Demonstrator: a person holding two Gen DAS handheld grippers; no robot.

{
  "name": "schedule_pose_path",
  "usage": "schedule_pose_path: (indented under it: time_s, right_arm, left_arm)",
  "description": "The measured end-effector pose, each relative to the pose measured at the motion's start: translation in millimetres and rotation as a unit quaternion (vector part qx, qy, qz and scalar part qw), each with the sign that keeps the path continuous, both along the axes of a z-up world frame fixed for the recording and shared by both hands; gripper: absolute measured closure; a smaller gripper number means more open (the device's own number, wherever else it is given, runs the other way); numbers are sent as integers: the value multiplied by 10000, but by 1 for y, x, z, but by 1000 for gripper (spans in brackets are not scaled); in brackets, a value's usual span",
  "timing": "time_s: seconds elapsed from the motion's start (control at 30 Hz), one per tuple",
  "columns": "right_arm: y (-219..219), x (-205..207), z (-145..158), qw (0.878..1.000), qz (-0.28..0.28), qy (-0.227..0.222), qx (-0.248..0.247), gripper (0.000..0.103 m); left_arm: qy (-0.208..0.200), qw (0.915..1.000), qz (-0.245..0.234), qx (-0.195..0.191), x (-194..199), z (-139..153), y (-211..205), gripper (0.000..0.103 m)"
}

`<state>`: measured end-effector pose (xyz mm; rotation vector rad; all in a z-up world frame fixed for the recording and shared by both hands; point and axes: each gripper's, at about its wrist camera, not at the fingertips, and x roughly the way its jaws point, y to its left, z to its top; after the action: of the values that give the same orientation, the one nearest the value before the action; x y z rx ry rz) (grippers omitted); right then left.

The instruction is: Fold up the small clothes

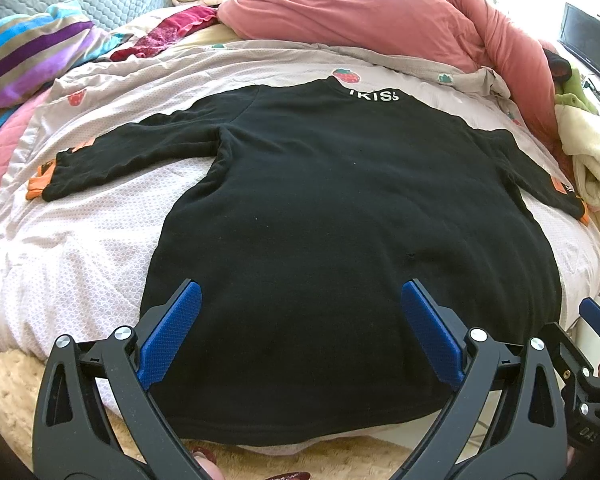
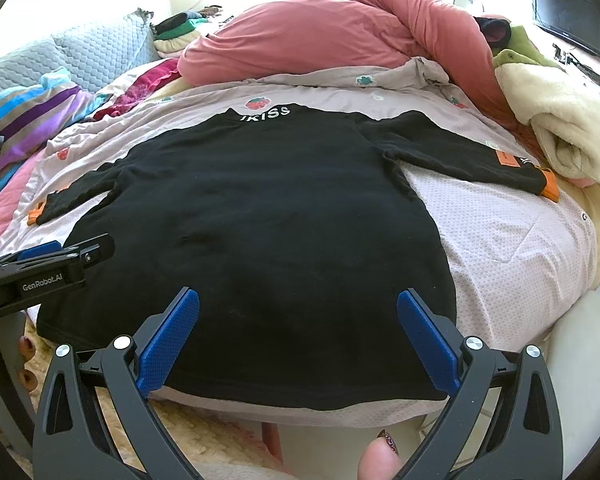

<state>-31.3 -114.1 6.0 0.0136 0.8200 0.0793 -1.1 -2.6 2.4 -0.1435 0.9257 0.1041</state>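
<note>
A black long-sleeved sweatshirt (image 1: 332,216) with white lettering at the collar lies flat on the bed, both sleeves spread out, cuffs orange. It also shows in the right wrist view (image 2: 260,220). My left gripper (image 1: 300,296) is open and empty above the hem, left of middle. My right gripper (image 2: 298,300) is open and empty above the hem, right of middle. The left gripper shows at the left edge of the right wrist view (image 2: 56,258); the right gripper shows at the right edge of the left wrist view (image 1: 598,320).
The shirt lies on a pale pink strawberry-print cover (image 1: 100,240). A bunched pink duvet (image 1: 360,12) lies behind it. A cream fleece bundle (image 2: 560,132) sits by the right sleeve. Striped bedding (image 1: 28,56) lies at far left. A beige rug (image 1: 16,392) lies below the bed's edge.
</note>
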Motion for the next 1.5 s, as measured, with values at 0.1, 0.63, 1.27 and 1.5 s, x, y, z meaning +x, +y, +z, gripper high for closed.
schedule_pose_path:
  time_s: [0.1, 0.63, 1.27, 1.5]
  right_arm:
    - [0, -1, 0, 10000, 2, -1, 2, 4]
    - [-2, -1, 2, 10000, -23, -38, 35, 4]
    - [-5, 16, 3, 9999, -92, -44, 122, 4]
    - [-15, 32, 1, 9997, -140, 0, 221, 4]
  left_arm:
    - [-3, 10000, -2, 2, 0, 0, 0, 9]
    - [-19, 10000, -37, 27, 0, -1, 0, 9]
    - [15, 9999, -98, 58, 15, 2, -4, 9]
    - [97, 9998, -192, 30, 33, 3, -7, 9]
